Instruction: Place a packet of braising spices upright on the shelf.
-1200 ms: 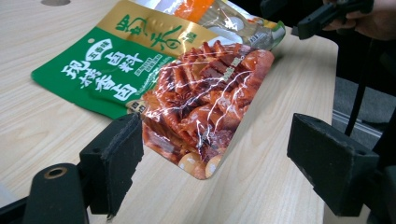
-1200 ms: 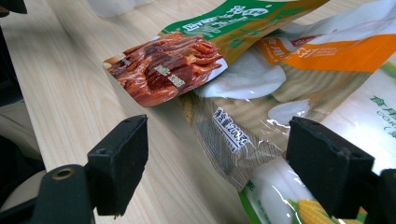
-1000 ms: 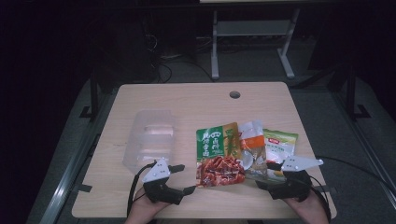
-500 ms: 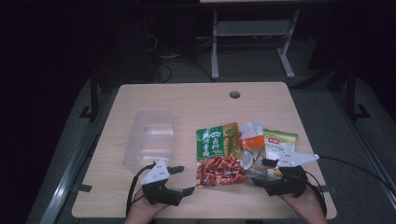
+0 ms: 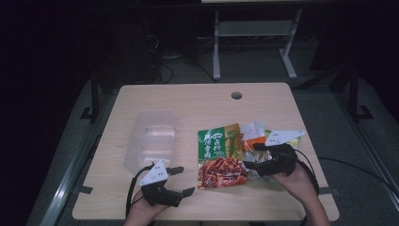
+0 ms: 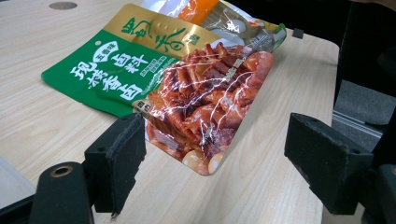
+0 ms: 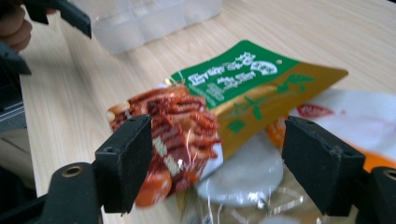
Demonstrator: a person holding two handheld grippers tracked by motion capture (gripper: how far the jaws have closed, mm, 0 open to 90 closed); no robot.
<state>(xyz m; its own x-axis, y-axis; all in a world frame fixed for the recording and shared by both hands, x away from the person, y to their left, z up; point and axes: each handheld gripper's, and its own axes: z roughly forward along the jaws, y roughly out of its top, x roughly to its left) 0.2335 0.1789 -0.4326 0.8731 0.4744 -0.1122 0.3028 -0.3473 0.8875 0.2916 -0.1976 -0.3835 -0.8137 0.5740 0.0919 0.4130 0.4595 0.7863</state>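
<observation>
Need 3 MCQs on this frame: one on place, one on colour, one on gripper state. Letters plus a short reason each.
1. Where does the clear plastic container sit relative to the green-and-gold pouch?
A. On the pouch's left in the high view
B. On top of the pouch
C. At the far edge by the table hole

2. What colour is the top band of the pouch that carries the white lettering?
A. Blue
B. Green
C. Black

3. How do the left gripper jaws stand?
A. Shut on the pouch
B. Shut on nothing
C. Open, holding nothing

Answers:
1 A, the container lies apart on the pouch's left on the table.
2 B, the left gripper view shows a green panel.
3 C, both pads stand wide apart with bare table between.
</observation>
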